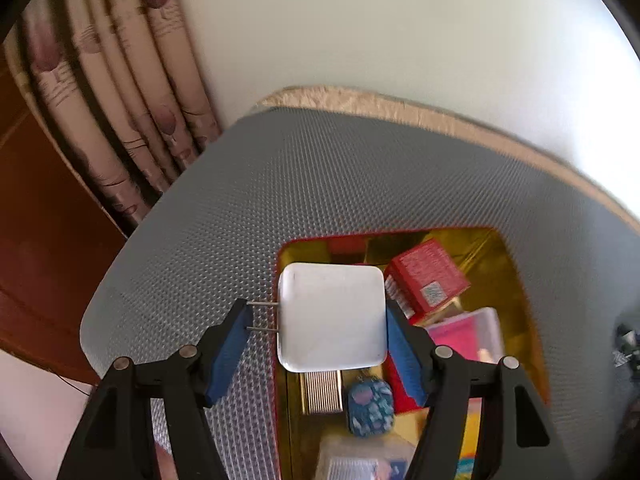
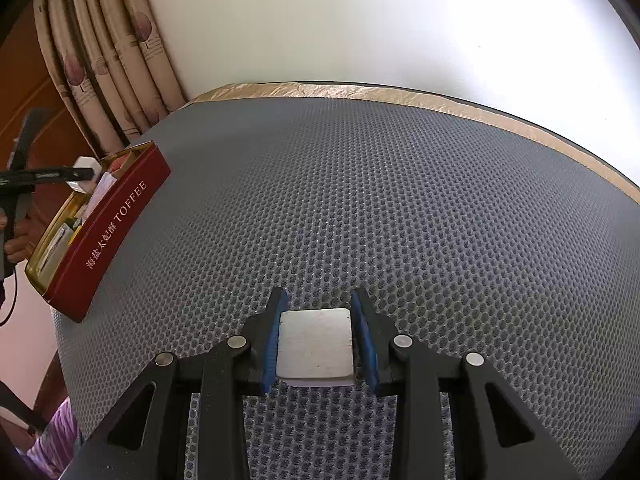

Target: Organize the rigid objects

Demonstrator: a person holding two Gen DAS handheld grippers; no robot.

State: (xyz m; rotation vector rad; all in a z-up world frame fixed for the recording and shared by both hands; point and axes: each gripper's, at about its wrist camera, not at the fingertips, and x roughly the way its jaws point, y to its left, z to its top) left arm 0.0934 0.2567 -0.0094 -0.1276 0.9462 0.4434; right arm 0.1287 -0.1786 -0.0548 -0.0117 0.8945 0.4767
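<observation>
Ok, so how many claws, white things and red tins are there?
Claws: 2, left claw and right claw
White things: 2, white plug and white block
Red tin: 1
Total: 5

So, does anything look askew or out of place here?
The left gripper holds the white charger sideways, its prongs against one pad, above the crowded toffee tin, where a red box lies tilted.

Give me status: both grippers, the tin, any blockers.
Left gripper clamps white charger by prongs and far side, over open toffee tin. Right gripper holds small white block at mat. Tin crowded.
</observation>
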